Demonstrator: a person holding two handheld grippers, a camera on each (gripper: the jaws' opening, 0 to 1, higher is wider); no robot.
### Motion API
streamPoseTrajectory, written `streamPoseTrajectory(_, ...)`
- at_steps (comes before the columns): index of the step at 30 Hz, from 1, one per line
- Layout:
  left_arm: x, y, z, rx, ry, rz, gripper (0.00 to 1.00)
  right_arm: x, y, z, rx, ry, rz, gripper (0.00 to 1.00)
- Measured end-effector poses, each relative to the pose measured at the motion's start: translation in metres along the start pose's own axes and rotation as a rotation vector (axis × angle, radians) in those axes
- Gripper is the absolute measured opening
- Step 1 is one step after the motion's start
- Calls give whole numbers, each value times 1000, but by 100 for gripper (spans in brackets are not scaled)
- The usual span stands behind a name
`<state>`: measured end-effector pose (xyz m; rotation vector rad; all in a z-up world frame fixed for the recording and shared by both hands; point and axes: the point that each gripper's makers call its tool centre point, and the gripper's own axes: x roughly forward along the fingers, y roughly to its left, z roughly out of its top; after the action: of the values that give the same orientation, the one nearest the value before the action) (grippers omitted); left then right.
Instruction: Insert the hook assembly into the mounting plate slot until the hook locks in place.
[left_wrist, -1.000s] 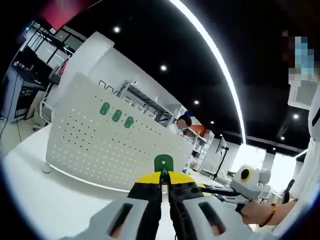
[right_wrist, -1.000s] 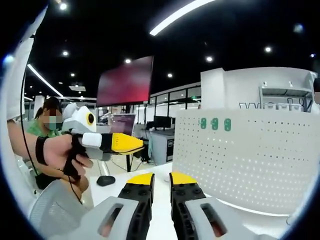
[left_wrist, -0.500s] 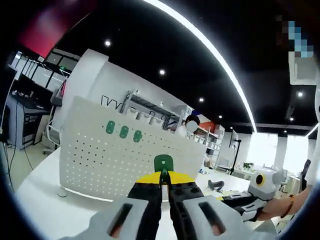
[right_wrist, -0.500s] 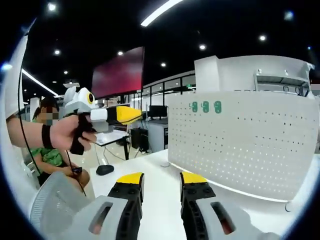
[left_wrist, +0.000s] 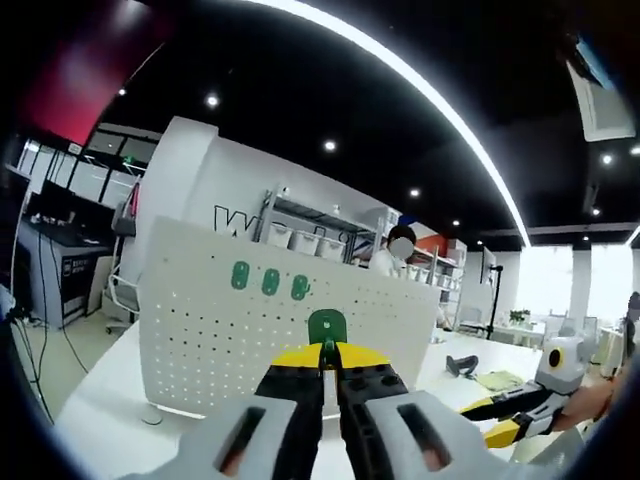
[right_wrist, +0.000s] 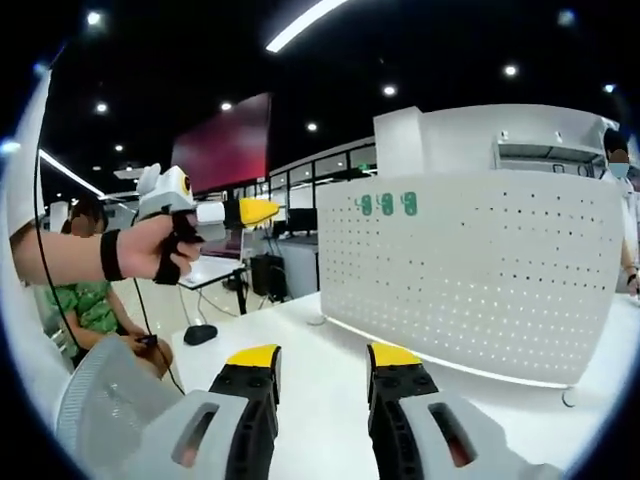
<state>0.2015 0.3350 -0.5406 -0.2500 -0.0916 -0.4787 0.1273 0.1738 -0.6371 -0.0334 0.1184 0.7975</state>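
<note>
A white perforated mounting plate (left_wrist: 280, 345) stands upright on the table, with three green hooks (left_wrist: 270, 281) fixed along its upper edge. My left gripper (left_wrist: 329, 358) is shut on a green hook (left_wrist: 327, 325), held up in front of the plate and apart from it. In the right gripper view the same plate (right_wrist: 470, 270) stands ahead with its green hooks (right_wrist: 386, 204) at the upper left. My right gripper (right_wrist: 322, 358) is open with nothing between its jaws. The left gripper (right_wrist: 235, 212) is seen there at the left, held in a hand.
The white table (right_wrist: 330, 385) runs under the plate. A person in green (right_wrist: 85, 300) sits at the left by a black mouse (right_wrist: 200, 334). The right gripper (left_wrist: 530, 400) enters the left gripper view at the lower right. Shelving (left_wrist: 310, 235) rises behind the plate.
The right gripper has opened wider over the last second. Both views have shifted, so the plate sits more centred and squarer. The left gripper still holds its hook.
</note>
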Motion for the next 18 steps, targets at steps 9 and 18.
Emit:
streamPoseTrajectory(9,14,12,3,28,2,63,3,-6,-8,2,2,-8,-17,37)
streamPoseTrajectory(18,30,29,10,66,-2,125,3,-9,-12,5,3,-18,-27,37)
